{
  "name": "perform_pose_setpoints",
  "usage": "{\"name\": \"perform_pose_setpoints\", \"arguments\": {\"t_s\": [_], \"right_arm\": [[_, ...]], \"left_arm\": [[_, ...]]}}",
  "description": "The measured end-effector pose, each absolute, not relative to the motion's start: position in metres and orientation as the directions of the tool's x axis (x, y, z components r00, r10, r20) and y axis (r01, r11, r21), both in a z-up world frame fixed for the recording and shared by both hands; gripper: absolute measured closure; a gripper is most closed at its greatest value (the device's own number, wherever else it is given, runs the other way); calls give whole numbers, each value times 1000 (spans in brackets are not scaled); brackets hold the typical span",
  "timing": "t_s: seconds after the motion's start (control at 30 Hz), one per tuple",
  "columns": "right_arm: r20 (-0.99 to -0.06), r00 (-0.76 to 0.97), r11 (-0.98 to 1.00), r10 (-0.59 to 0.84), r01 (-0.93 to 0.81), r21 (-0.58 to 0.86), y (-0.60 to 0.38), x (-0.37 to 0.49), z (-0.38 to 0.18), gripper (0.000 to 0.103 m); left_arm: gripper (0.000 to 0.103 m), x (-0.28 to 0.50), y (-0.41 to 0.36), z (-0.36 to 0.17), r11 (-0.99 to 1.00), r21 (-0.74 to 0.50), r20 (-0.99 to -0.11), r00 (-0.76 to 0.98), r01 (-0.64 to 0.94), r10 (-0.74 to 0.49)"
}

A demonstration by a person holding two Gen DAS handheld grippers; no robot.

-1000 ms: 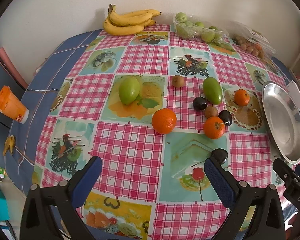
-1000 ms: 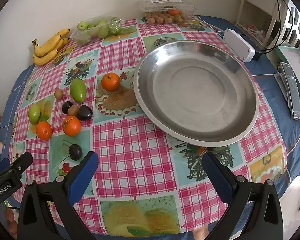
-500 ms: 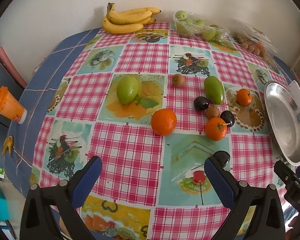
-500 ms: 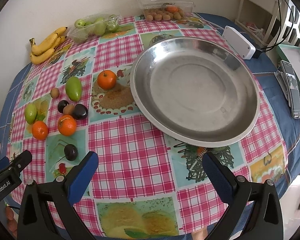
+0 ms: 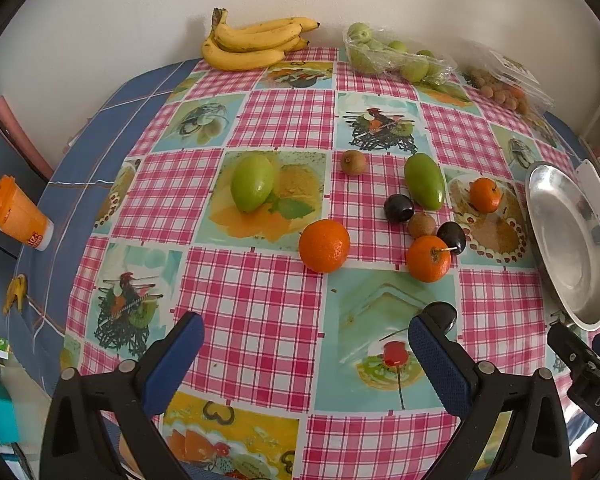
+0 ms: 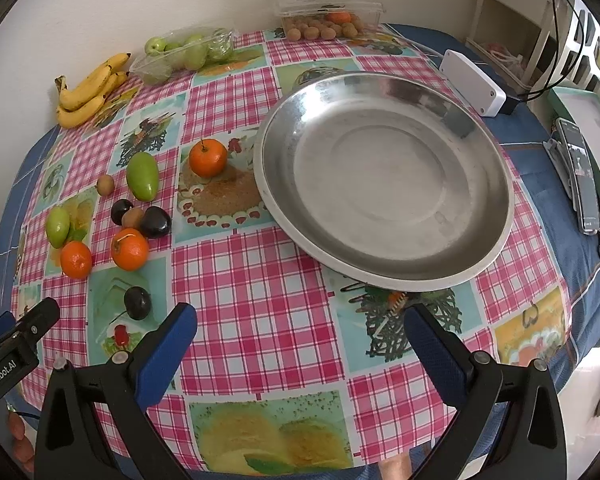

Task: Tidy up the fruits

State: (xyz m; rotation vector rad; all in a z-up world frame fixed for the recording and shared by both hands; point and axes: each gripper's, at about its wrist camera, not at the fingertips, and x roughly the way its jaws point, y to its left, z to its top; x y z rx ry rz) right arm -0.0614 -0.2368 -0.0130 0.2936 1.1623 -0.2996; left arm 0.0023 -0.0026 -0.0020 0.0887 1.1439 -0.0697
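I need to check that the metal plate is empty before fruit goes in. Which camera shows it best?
The right wrist view: the metal plate fills the middle of the frame, its whole rim and bare inside visible, nothing in it. The left wrist view shows it only squeezed edge-on at the right border.

Loose fruit on the checked desk (image 5: 252, 304)

The left tool (image 5: 304, 344) hangs wide open above the cloth; a round orange mandarin (image 5: 324, 245) lies ahead, a shiny steel dish (image 5: 568, 236) at far right.

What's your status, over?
Left gripper and right gripper open, holding nothing. Metal plate bare; loose fruit beside it, nearest dark plum. Nothing in the way.
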Motion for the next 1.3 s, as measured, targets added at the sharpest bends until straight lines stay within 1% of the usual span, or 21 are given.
{"name": "perform_pose_setpoints", "arguments": {"t_s": [1.3], "right_arm": [[-930,359,924,-74,375,72,-238,-60,-12,0]], "left_arm": [[0,1,-3,-3,994,42,-913,409,103,-4]]}}
